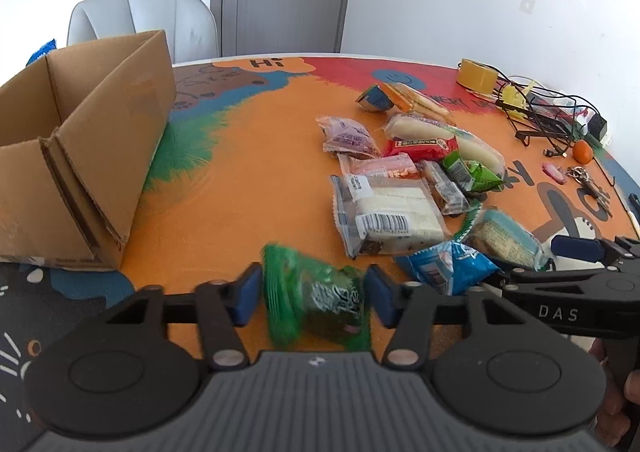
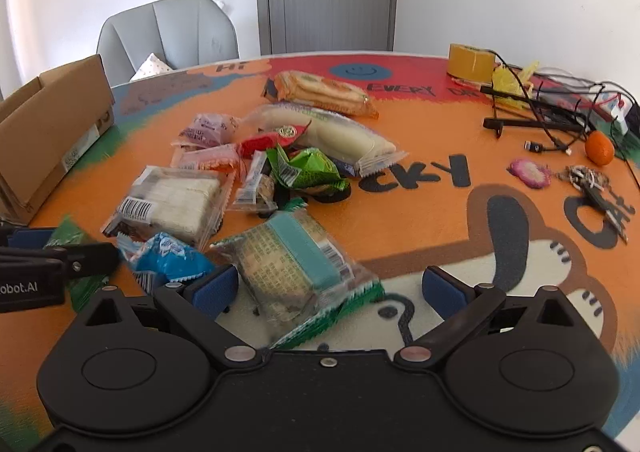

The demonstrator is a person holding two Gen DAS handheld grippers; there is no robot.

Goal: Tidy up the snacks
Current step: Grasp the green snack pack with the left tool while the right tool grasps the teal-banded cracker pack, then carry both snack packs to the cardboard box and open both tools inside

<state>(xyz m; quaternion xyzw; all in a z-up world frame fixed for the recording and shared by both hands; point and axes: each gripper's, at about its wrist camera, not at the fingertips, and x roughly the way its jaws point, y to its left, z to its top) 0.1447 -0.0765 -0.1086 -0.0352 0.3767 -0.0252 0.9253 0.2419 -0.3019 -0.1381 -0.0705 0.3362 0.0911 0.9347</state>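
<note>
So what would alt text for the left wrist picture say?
The left gripper pinches a green snack packet between its blue fingers above an orange cartoon-print table. An open cardboard box sits to the left, a pile of wrapped snacks to the right.

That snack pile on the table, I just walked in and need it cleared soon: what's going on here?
A person is sorting snacks with two handheld grippers. The left gripper is shut on a green snack packet, with the open cardboard box to its left. The right gripper is open around a teal-labelled packet.
</note>
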